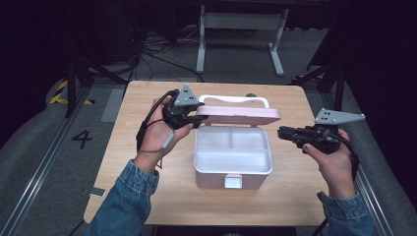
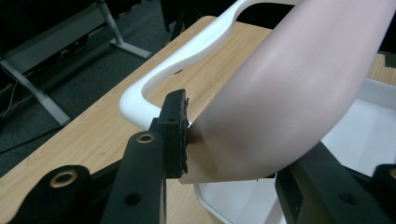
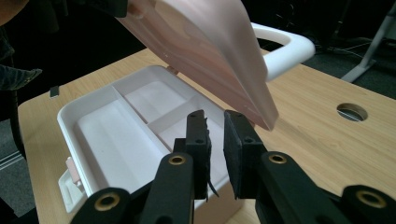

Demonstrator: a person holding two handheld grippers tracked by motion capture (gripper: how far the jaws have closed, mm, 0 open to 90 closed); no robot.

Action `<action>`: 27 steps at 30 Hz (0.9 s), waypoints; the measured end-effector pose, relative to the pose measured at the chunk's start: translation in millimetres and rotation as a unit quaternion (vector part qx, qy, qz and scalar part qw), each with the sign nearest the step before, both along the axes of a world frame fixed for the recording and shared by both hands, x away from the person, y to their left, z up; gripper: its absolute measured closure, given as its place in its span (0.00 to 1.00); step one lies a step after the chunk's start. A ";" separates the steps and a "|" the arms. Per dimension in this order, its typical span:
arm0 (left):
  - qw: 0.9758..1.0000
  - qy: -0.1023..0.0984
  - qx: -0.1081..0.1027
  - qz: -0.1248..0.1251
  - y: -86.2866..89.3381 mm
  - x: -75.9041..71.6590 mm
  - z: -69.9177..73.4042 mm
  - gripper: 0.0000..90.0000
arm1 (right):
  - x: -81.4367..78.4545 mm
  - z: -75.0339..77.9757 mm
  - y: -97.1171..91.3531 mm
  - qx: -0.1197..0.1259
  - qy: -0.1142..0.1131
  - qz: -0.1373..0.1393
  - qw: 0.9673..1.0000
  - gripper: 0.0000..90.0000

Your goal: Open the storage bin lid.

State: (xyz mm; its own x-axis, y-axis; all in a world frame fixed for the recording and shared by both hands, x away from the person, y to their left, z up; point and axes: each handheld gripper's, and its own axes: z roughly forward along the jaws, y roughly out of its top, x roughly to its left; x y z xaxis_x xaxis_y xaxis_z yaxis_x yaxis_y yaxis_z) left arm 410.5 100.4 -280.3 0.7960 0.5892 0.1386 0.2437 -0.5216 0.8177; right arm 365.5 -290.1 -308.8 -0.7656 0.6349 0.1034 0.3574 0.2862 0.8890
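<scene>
Wooden table [image 1: 147, 162]; pink lid [image 2: 299, 88] apparently between left tongs [image 2: 224, 154], far pad hidden.

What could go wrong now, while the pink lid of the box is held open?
1. The left gripper clamps only one corner of the pink lid; the smooth lid might slip out and fall shut on the white box.
2. The right gripper hangs free beside the box with nothing in its jaws, so nothing steadies the box; it could shift or tip backward.
</scene>
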 end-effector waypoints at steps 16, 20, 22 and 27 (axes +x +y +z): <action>1.000 0.015 -0.011 0.015 -3.1 28.0 5.1 0.77 | -6.5 -6.6 -33.0 -0.002 0.013 -0.041 0.999 0.88; 1.000 0.018 -0.010 0.023 -4.9 35.9 6.0 0.77 | -6.5 -7.8 -35.9 -0.001 0.013 -0.044 0.999 0.88; 0.999 0.023 -0.010 0.026 -5.5 39.6 6.4 0.77 | -6.5 -8.2 -37.1 -0.001 0.014 -0.046 0.999 0.88; 0.999 0.035 -0.013 0.030 -5.8 49.8 6.3 0.76 | -6.7 -8.8 -38.8 0.001 0.017 -0.049 0.999 0.88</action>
